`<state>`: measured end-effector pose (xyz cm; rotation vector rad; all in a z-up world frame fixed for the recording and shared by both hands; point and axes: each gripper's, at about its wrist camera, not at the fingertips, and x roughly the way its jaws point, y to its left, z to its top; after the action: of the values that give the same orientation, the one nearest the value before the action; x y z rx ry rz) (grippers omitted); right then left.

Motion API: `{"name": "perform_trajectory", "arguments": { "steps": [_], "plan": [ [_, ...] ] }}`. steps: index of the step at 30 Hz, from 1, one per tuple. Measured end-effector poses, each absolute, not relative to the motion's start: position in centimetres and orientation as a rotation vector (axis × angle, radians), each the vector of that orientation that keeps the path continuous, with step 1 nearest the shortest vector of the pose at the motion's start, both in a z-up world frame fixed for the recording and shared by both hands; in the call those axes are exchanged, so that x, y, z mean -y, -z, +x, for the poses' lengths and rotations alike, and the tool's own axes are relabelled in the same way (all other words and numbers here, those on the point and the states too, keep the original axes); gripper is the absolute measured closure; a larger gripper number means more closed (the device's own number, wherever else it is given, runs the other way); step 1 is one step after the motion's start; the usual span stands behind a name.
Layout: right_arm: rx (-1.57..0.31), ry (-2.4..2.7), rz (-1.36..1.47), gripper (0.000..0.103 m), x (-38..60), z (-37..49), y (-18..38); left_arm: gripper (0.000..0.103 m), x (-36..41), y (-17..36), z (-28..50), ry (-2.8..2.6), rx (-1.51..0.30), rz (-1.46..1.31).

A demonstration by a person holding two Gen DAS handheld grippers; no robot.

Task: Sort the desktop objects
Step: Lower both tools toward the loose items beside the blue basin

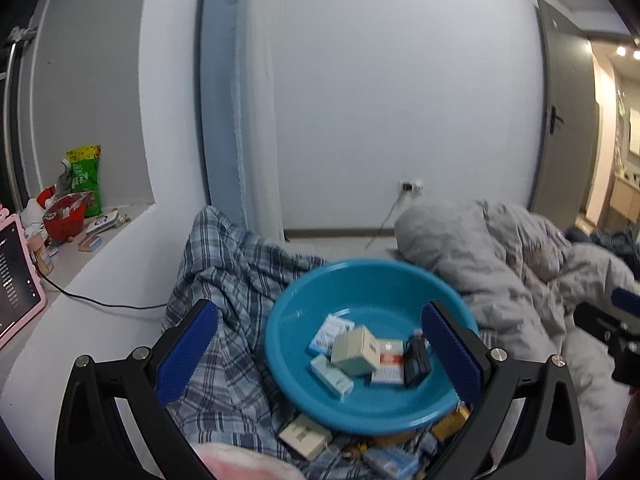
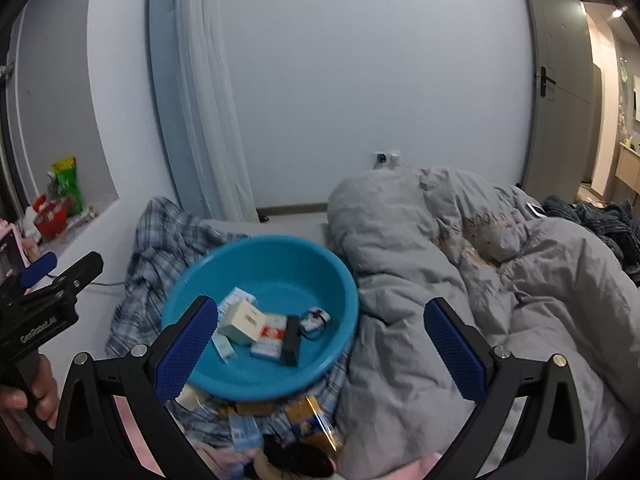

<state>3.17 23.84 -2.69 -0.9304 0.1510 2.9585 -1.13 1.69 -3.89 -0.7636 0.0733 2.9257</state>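
Right tool [image 2: 320, 344] hangs wide open, nothing between its blue pads [image 2: 186, 350]. Below it, a blue basin [image 2: 280, 264] sits on a plaid cloth [image 2: 160, 236], on the bed. Inside: a pale green box [image 2: 244, 322] on top of the pile, a red-and-white pack [image 2: 270, 338], and a black bar-shaped thing [image 2: 291, 340] (too blurred to name). More small boxes [image 2: 246, 428] lie just under the basin's near rim. Grey duvet [image 2: 500, 280] bunched up to the right. Left tool [image 2: 60, 276] pokes in at the left edge, a hand [image 2: 24, 396] gripping its handle.
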Motion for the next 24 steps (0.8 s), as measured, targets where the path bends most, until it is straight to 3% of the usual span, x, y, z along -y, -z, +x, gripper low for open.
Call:
{"name": "perform_trajectory", "arguments": {
  "steps": [4, 9, 14, 24],
  "plan": [
    [-0.19, -2.958, -1.025, 0.001, -23.5, 3.4, 4.2, 0.0, -2.5, 5.5, -0.1, -2.882, -0.112, -0.838],
    [-0.082, -2.919, -1.143, 0.001, -22.3, 3.9, 7.2, 0.0, -3.4, 8.7, 0.6, -2.792, -0.164, -0.967],
    [-0.103, -2.878, -1.288, 0.001, -22.2, 4.0, 10.2, 0.0, -4.1, 12.3, 0.8, -2.666, -0.115, -1.135],
    [-0.15, -2.805, -1.393, 0.001, -22.9, 3.4, 12.6, 0.0, -4.9, 14.6, 0.5, -2.647, -0.154, -1.213]
  ]
}}
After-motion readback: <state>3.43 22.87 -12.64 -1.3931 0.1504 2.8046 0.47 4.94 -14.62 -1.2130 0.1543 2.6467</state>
